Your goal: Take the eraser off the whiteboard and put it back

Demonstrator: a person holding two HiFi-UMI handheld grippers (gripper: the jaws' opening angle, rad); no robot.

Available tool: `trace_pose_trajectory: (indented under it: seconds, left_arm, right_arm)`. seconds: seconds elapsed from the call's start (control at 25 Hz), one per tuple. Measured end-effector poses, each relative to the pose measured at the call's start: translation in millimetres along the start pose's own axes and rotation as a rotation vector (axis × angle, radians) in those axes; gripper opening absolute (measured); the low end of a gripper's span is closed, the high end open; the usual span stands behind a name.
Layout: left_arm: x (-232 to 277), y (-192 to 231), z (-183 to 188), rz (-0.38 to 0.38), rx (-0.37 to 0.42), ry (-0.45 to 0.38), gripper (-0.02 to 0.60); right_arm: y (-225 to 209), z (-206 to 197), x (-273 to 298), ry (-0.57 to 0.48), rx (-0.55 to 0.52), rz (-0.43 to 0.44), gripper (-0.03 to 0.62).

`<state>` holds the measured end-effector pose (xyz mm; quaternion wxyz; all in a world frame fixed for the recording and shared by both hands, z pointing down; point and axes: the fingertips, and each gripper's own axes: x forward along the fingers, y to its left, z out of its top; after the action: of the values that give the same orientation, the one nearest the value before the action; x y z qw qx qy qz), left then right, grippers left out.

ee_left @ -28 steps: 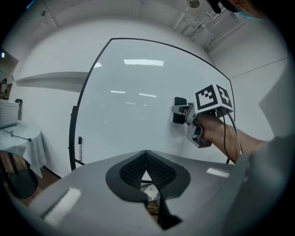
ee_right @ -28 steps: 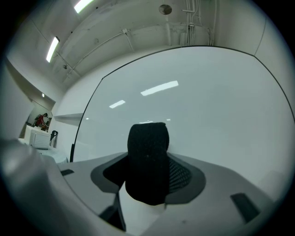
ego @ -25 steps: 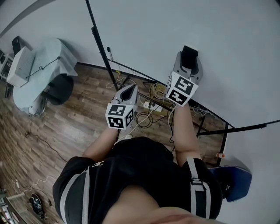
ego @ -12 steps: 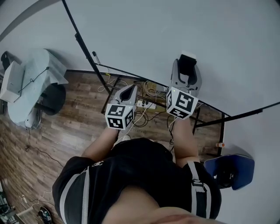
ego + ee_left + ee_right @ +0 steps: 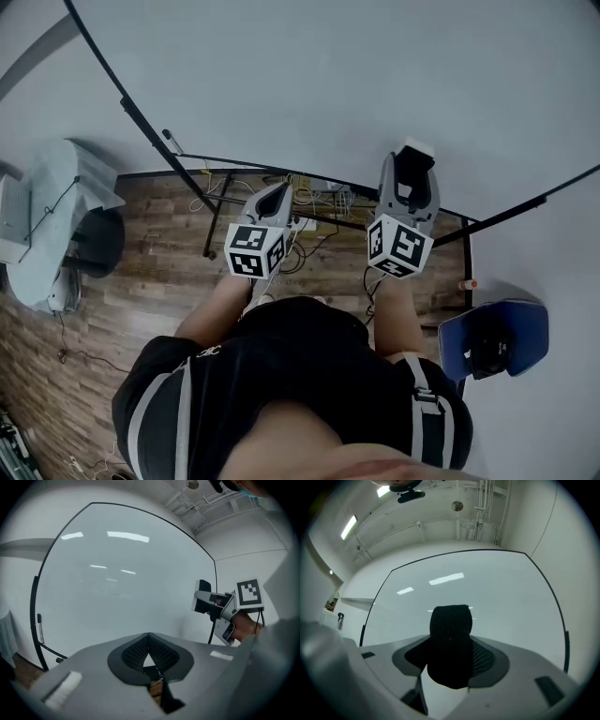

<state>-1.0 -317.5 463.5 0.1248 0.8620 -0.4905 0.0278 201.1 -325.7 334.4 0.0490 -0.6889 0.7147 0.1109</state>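
Note:
The whiteboard (image 5: 309, 84) fills the upper head view, white with a thin black frame. My right gripper (image 5: 411, 161) points at it and is shut on the eraser (image 5: 409, 171), a black block with a white end. In the right gripper view the eraser's black felt (image 5: 450, 653) stands upright between the jaws in front of the whiteboard (image 5: 497, 597). My left gripper (image 5: 278, 190) is lower and to the left, shut with nothing in it. Its own view shows the pads (image 5: 140, 651) meeting at the tip, with the right gripper (image 5: 202, 603) and eraser (image 5: 204, 586) at the right.
Under the board, cables and a power strip (image 5: 309, 202) lie on the wooden floor among the stand's black legs. A marker (image 5: 172, 141) sits on the board's left tray. A blue chair (image 5: 494, 342) is at the right, a covered table (image 5: 56, 216) at the left.
Both grippers have moved to the right along the whiteboard, and the board's left frame has slid left in the view. The right gripper still holds the eraser. The left gripper stays shut.

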Motion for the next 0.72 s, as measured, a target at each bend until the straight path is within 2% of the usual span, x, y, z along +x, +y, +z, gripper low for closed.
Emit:
trace_pose_trajectory:
  seconds: [0.4, 0.72]
  left_arm:
    - [20.0, -24.7, -5.7, -0.081, 0.021, 0.026, 0.011]
    - [24.2, -35.8, -4.3, -0.111, 0.036, 0.029, 0.011]
  right_arm:
    - [-25.7, -56.0, -42.7, 0.119, 0.019, -0.069, 0.238]
    - [-28.0, -69.6, -55.6, 0.142, 0.015, -0.06, 0.238]
